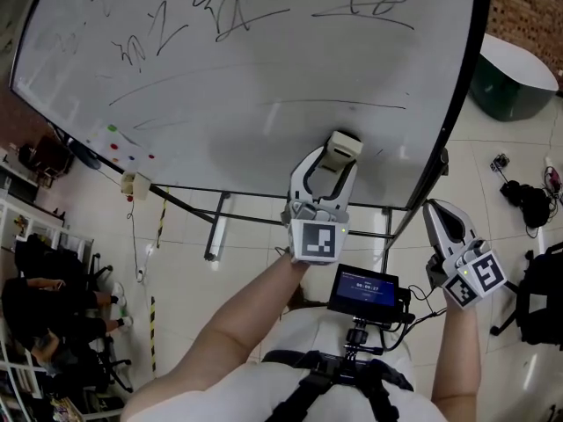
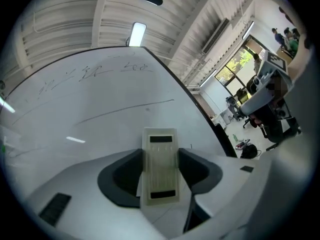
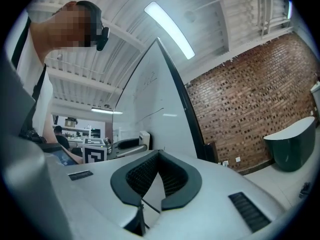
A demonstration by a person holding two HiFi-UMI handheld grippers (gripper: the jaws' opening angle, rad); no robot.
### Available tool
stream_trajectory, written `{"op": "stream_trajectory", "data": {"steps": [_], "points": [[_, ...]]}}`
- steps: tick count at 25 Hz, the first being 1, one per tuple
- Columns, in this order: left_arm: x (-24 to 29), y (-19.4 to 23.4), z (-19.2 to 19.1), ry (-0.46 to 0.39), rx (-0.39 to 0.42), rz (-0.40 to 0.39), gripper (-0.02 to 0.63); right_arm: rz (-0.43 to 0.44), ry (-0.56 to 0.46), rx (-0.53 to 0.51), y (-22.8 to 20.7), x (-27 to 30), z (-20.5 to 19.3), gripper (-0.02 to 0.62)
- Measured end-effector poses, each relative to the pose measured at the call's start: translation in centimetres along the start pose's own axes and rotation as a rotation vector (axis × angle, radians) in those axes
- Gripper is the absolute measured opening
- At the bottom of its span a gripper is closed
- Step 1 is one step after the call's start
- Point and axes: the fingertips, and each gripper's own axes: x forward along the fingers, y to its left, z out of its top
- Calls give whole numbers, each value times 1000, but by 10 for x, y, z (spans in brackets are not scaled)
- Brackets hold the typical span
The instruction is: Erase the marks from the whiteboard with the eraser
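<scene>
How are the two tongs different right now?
The left tongs are clamped on the eraser, while the right tongs are shut with nothing in them. The left tongs point at the lower part of the whiteboard; the right tongs sit off beside its right edge. Both are white and carry a cube with square markers.

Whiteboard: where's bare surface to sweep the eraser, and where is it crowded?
Bare: on the whiteboard, the middle band between the scribbles along the top and the long thin line; also the stretch below that line, left of the eraser in the left gripper. Crowded: the top strip, and the coloured dots at the lower left corner.
</scene>
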Motion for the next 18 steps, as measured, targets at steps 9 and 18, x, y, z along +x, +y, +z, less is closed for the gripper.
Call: {"op": "stream_trajectory", "data": {"steps": [9, 18], "points": [[-9, -4, -40, 125, -62, -155, 264, 14, -12, 16, -2, 6, 3, 18], [-5, -16, -34, 181, 67, -181, 265, 5, -31, 64, -4, 7, 5, 18]]}}
